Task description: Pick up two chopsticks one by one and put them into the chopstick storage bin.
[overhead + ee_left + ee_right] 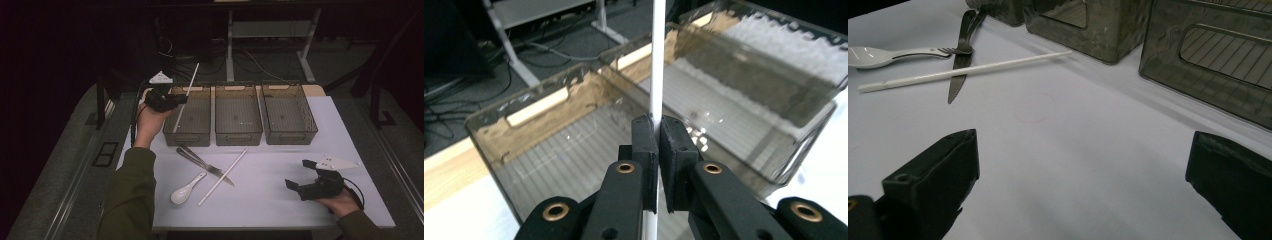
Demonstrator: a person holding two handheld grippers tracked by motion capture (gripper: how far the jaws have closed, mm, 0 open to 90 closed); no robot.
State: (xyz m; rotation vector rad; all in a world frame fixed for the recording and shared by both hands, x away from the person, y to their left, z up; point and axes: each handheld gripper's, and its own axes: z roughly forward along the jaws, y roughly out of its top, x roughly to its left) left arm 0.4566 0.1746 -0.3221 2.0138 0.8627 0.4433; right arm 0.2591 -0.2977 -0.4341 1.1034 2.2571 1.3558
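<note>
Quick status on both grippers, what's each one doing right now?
Left gripper: shut on the white chopstick, over the left bin.
Right gripper: open, holding nothing.

Your left gripper (657,150) is black with brass-coloured rivets, and the chopstick (657,60) in it is plain white. The bin (188,120) is smoky translucent brown with a ribbed floor. On the pale table (280,200) you have a white spoon (186,189) and a dark grey knife (206,165).
</note>
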